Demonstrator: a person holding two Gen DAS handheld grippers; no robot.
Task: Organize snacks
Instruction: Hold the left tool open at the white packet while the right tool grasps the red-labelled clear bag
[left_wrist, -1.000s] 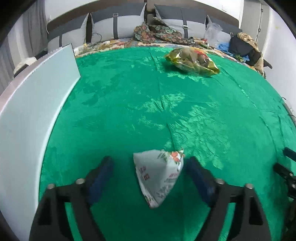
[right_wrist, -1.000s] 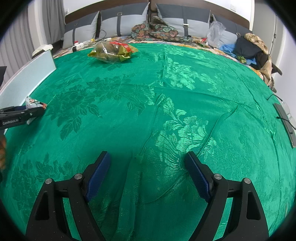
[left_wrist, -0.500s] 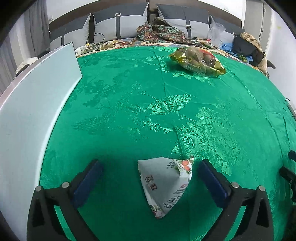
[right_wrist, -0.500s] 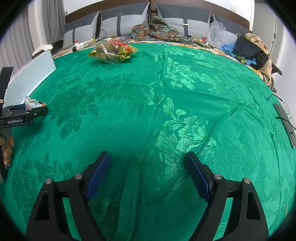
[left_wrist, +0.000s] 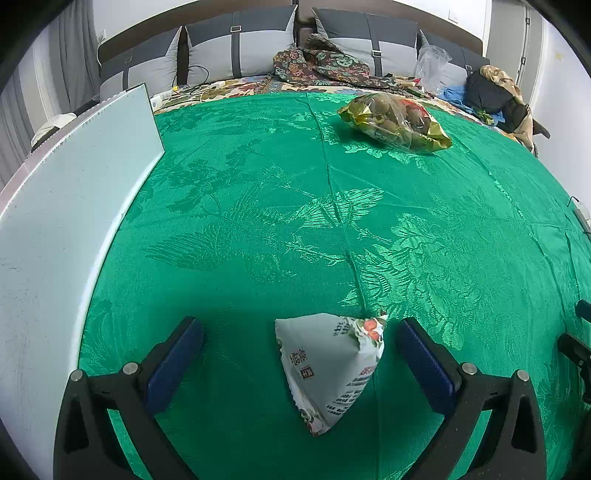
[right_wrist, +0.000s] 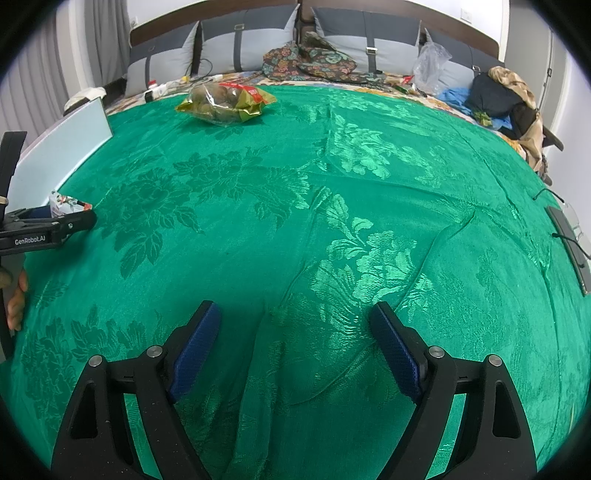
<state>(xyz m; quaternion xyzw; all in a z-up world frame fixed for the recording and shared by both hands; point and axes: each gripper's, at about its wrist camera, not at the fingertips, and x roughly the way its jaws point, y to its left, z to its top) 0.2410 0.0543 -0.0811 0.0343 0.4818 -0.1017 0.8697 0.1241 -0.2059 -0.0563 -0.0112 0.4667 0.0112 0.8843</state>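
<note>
A small white snack packet (left_wrist: 332, 365) with a flower print lies on the green cloth (left_wrist: 295, 221) between the open fingers of my left gripper (left_wrist: 299, 347). Neither pad touches it. It also shows in the right wrist view (right_wrist: 66, 203), just behind the left gripper (right_wrist: 48, 229). A clear bag of brown round snacks (left_wrist: 395, 122) lies far ahead on the cloth, and shows in the right wrist view (right_wrist: 225, 99). My right gripper (right_wrist: 295, 332) is open and empty over the cloth.
A pale flat board (left_wrist: 66, 206) stands along the left side of the cloth. Grey cushions (left_wrist: 236, 48), patterned fabric (left_wrist: 321, 66) and clothes (left_wrist: 495, 92) lie at the back. A dark device with cables (right_wrist: 569, 236) lies at the right edge.
My left gripper has opened wider around the white packet and let it rest on the cloth. The right gripper has not moved.
</note>
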